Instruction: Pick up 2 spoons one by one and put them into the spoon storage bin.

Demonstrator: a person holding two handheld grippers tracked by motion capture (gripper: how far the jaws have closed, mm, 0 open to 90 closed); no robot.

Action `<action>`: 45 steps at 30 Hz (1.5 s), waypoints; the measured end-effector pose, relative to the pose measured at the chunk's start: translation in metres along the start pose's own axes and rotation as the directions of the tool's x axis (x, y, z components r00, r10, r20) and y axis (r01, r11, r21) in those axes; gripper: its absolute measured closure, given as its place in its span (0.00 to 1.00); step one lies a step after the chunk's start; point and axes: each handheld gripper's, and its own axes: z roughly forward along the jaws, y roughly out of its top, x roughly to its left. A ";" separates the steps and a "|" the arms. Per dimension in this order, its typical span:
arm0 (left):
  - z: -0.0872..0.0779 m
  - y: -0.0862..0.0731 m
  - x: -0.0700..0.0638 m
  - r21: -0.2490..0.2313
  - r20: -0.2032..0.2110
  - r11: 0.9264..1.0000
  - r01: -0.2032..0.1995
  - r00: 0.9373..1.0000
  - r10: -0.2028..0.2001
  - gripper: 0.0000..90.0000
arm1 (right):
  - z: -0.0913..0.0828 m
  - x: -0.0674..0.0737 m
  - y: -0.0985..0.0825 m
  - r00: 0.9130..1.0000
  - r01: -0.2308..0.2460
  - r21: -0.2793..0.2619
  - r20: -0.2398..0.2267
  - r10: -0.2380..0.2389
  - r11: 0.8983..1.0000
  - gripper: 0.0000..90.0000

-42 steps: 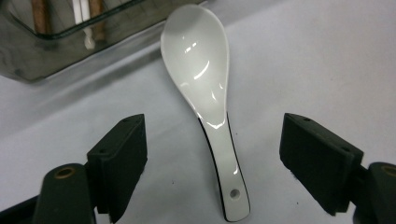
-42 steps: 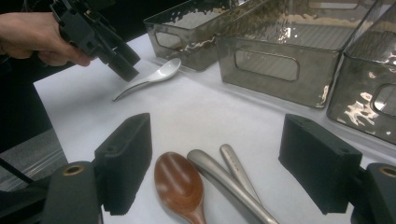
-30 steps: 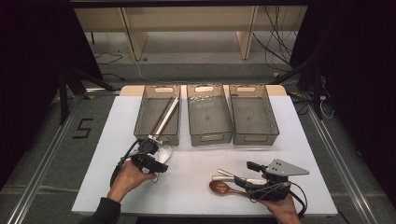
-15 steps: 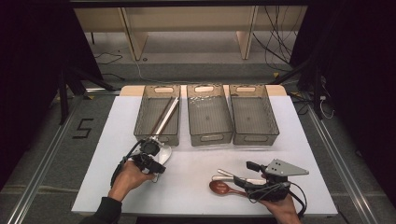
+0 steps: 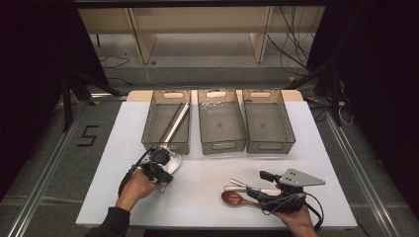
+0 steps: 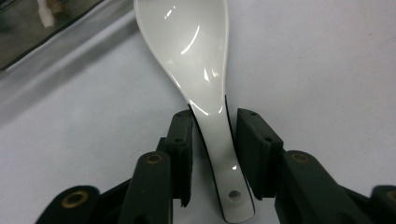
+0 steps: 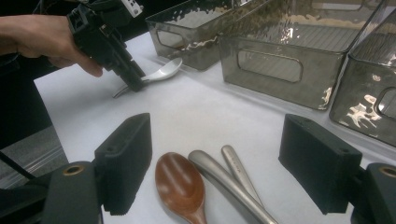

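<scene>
A white ceramic spoon (image 6: pixel 196 56) lies on the white table just in front of the left bin, bowl toward the bin. My left gripper (image 6: pixel 214 121) straddles its handle. The jaws have just been closing, and slim gaps still show between the pads (image 6: pixel 254 140) and the handle. In the high view the left gripper (image 5: pixel 166 168) and the white spoon (image 5: pixel 174 161) sit at the table's left. My right gripper (image 7: pixel 217 135) stands wide open, with nothing gripped, over a brown wooden spoon (image 7: pixel 180 184) and two metal handles (image 7: pixel 224 175). The right gripper view also catches the white spoon (image 7: pixel 163 72) farther off.
Three clear grey bins stand in a row at the back: the left bin (image 5: pixel 148 126) holds long sticks (image 5: pixel 175 121), beside it the middle bin (image 5: pixel 222 145) and the right bin (image 5: pixel 269 145). The wooden spoon (image 5: pixel 234 198) lies near the front edge by the right gripper (image 5: pixel 257 183).
The left gripper's jaws have drawn in around the white spoon's handle. The left hand has barely shifted and the right hand has stayed still.
</scene>
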 end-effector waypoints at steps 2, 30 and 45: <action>0.000 0.000 0.000 -0.003 -0.003 1.000 -0.003 1.000 0.003 0.76 | 0.000 0.000 0.000 1.000 0.000 0.000 0.001 0.000 1.000 0.29; -0.004 -0.005 0.005 -0.063 0.020 0.993 -0.099 0.995 0.100 0.85 | -0.001 0.000 0.000 1.000 -0.002 -0.001 0.005 0.002 1.000 0.29; -0.019 -0.004 0.003 -0.132 0.094 0.986 -0.103 0.989 0.116 0.85 | -0.001 0.001 0.000 1.000 0.003 -0.001 0.002 -0.003 1.000 0.29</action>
